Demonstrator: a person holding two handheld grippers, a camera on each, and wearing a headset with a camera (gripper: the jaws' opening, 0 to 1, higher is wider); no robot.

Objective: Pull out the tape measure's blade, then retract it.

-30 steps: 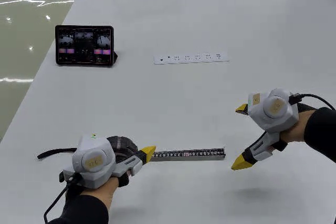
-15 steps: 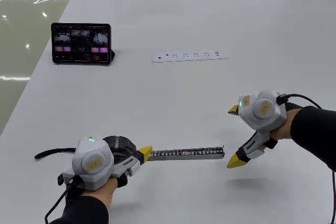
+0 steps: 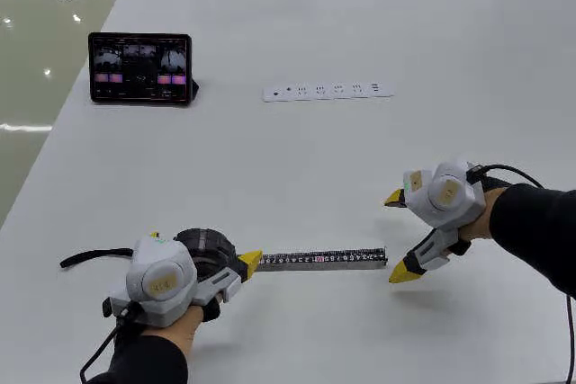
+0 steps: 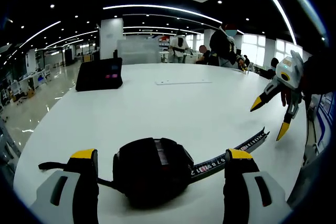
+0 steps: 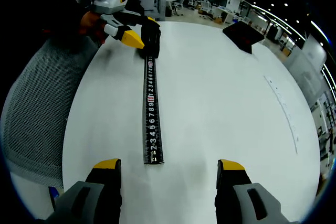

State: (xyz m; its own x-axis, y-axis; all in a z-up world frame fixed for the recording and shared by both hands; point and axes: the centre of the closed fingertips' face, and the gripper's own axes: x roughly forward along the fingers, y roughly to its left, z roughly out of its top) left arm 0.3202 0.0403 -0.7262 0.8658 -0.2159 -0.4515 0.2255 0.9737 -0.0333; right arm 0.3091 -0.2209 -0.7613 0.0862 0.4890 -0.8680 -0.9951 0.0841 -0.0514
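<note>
Head view: my left tongs [image 3: 236, 263] rest low on the table [image 3: 297, 177] with the case [image 3: 205, 247] between their jaws. The blade [image 3: 322, 260] lies out flat toward my right tongs [image 3: 398, 236], which gape wide just beside its end.

Left gripper view: the jaws stand wide, with the case between them and a gap on each side.

Right gripper view: the jaws are wide and hold nothing. The blade's end lies on the table between them, just ahead of the tips.
</note>
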